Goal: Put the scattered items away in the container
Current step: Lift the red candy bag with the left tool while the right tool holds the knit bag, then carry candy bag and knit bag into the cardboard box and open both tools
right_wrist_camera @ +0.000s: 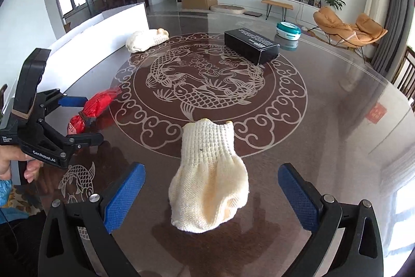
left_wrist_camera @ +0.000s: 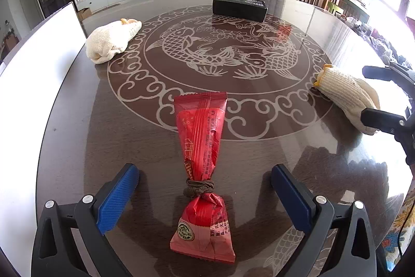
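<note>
Tongs both gaping: left tongs [left_wrist_camera: 205, 199] straddle red snack packet [left_wrist_camera: 201, 147], right tongs [right_wrist_camera: 211, 196] straddle knit glove [right_wrist_camera: 210, 178], lined up to pinch off tabletop [left_wrist_camera: 259, 152].

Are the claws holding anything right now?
No, both are open. The left claw straddles the red plastic snack packet, and the right claw straddles the cream knitted glove; neither touches it.

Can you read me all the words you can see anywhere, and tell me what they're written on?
"GenRobot.AI": on the side of the left gripper, seen from the right wrist.
"Data Acquisition System": tiny print on that gripper's body, barely readable.
Red snack packet: printed characters and a round logo, too blurred to read.
Black box: white lettering, too small to read.
Red sign on a far window: unreadable.
</note>
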`<state>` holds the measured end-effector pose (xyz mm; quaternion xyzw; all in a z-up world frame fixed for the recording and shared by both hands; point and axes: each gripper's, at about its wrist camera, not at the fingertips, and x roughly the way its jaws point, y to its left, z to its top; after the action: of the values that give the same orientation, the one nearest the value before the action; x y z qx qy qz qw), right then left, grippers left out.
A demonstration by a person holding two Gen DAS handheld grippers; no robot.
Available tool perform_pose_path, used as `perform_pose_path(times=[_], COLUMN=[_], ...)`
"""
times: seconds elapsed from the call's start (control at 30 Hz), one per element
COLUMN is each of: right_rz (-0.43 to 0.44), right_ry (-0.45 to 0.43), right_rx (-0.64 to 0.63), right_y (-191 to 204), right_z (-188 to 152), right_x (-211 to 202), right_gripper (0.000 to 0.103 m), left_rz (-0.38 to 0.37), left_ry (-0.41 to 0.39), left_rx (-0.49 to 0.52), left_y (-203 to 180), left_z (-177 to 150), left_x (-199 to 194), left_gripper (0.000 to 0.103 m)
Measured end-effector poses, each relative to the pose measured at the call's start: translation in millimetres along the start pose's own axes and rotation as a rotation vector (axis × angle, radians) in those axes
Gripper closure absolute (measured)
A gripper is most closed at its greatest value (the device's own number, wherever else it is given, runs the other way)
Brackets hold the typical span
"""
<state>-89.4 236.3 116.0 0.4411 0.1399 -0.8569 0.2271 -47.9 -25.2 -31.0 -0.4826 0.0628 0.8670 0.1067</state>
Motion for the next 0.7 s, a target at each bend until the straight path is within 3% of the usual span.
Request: perform_pose_path(times=[0.03, 0.1, 0.17, 0.2, 0.27, 0.4, 0.53, 0.7], right_rz=[-0.014, -0.034, -0.030, -0.030, -0.032, 0.006, 0.043, 0.145], right_ry=[0.037, 0.089, 0.133, 0.140, 0.129, 0.046, 0.058, -0.028], right_rx=[-0.022, -0.042, -0.024, -0.009, 0.009, 0.104, 0.177, 0.179], right_y=[4.1, 8.1, 7.5, 6.2, 5.4, 2.2, 2.7, 38.8], right_z=[3.4, 5.0, 1.5, -2.3, -9.4, -21.3, -24.2, 20.5], right_x=[7.9, 17.2, 20.1, 18.1, 6.7, -27.0, -29.8, -44.1], right_gripper=[0.001, 0.004, 0.043, 0.057, 0.059, 0.060, 0.060, 0.060], left_rz=[-0.001, 0.004, -0.005, -0.023, -0.020, -0.040, -0.059, -0.061], left_ry=[-0.010, -0.013, -0.005, 0.002, -0.009, -0.067, -0.107, -0.184], left_rx=[0.000, -0.012, -0.036, -0.054, -0.068, -0.073, -0.094, -0.144], left_y=[1.2, 7.1, 15.3, 19.7, 24.3, 23.7, 29.5, 67.7], left_z=[1.5, 5.0, 6.0, 5.2, 1.1, -7.4, -8.6, -1.3], left_x=[-2.3, -5.2, -8.1, -9.2, -15.2, -39.2, -61.6, -112.8], left_gripper=[0.018, 0.054, 0.082, 0.084, 0.084, 0.084, 0.084, 0.085])
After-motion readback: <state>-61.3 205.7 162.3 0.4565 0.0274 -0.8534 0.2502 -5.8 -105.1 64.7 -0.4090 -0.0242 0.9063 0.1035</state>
